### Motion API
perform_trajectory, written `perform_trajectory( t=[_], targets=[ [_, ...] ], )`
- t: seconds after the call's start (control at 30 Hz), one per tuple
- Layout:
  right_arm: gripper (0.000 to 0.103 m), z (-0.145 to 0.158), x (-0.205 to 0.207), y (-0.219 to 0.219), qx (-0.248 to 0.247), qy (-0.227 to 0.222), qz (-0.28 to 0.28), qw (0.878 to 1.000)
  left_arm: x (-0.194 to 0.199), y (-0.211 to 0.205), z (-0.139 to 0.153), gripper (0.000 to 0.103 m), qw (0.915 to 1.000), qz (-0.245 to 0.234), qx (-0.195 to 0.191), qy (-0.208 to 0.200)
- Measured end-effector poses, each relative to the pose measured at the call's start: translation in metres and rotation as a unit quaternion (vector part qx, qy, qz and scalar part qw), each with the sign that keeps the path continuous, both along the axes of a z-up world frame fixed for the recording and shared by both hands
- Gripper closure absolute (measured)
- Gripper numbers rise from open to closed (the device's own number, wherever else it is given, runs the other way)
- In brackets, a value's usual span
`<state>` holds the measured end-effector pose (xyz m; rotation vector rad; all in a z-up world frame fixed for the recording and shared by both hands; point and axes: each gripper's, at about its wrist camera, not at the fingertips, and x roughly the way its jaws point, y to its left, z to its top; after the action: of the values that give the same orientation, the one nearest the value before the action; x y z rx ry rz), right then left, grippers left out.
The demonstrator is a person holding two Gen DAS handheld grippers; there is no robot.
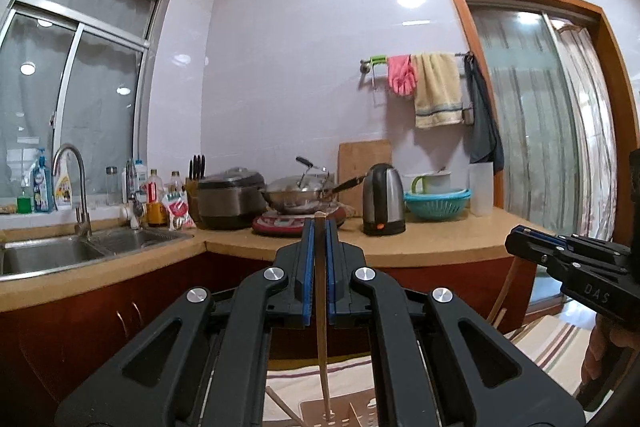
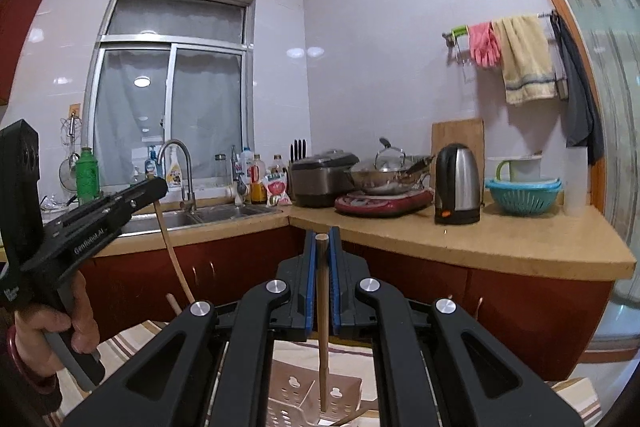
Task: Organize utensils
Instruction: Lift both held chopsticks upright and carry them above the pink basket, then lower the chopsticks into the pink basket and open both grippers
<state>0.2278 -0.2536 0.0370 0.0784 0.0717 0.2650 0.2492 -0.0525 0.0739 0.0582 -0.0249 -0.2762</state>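
Note:
My left gripper (image 1: 319, 227) is shut on a wooden chopstick (image 1: 322, 331) that hangs straight down between the blue pads, its tip over a beige perforated utensil holder (image 1: 344, 413). My right gripper (image 2: 322, 239) is shut on another wooden chopstick (image 2: 323, 327), also upright, its lower end reaching into the utensil holder (image 2: 296, 393). Each gripper shows in the other's view: the right gripper (image 1: 516, 237) at the right edge, the left gripper (image 2: 158, 187) at the left with its chopstick (image 2: 174, 259) hanging below. Another chopstick (image 2: 173, 303) sticks up beside the holder.
A striped cloth (image 1: 556, 343) lies under the holder. Behind runs an L-shaped counter (image 1: 432, 247) with a sink (image 1: 60, 251), rice cooker (image 1: 230, 199), wok on a hob (image 1: 298, 193), kettle (image 1: 383, 199) and teal colander (image 1: 436, 205). A glass door (image 1: 536, 115) stands at right.

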Motion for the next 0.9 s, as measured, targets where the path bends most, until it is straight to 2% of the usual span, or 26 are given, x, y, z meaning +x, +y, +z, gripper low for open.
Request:
perform_trajectory(
  t=[0.37, 0.43, 0.53, 0.57, 0.7, 0.83, 0.9],
  targets=[
    [0.096, -0.054, 0.027, 0.005, 0.0, 0.065, -0.005, 0.998, 0.035, -0.004, -0.074, 0.097, 0.9962, 0.01, 0.007, 0.087],
    [0.096, -0.06, 0.029, 0.007, -0.004, 0.074, -0.005, 0.997, 0.037, -0.001, -0.08, 0.092, 0.9952, 0.013, 0.001, 0.097],
    [0.095, -0.065, 0.029, 0.009, -0.007, 0.085, -0.003, 0.996, 0.037, 0.001, -0.086, 0.065, 0.9939, 0.02, -0.002, 0.108],
    [0.092, -0.065, 0.027, 0.009, -0.009, 0.085, -0.005, 0.996, 0.036, 0.002, -0.088, 0.055, 0.9937, 0.022, -0.004, 0.109],
    [0.062, -0.064, 0.015, 0.007, -0.011, 0.08, -0.018, 0.997, 0.025, 0.003, -0.088, 0.043, 0.9936, 0.022, -0.003, 0.111],
    [0.054, -0.059, 0.0, 0.003, -0.014, 0.072, -0.029, 0.997, 0.012, 0.003, -0.085, 0.039, 0.9931, 0.017, 0.0, 0.116],
    [0.049, -0.055, -0.013, 0.001, -0.016, 0.067, -0.033, 0.997, 0.0, 0.005, -0.084, 0.033, 0.9934, 0.017, 0.0, 0.114]
  ],
)
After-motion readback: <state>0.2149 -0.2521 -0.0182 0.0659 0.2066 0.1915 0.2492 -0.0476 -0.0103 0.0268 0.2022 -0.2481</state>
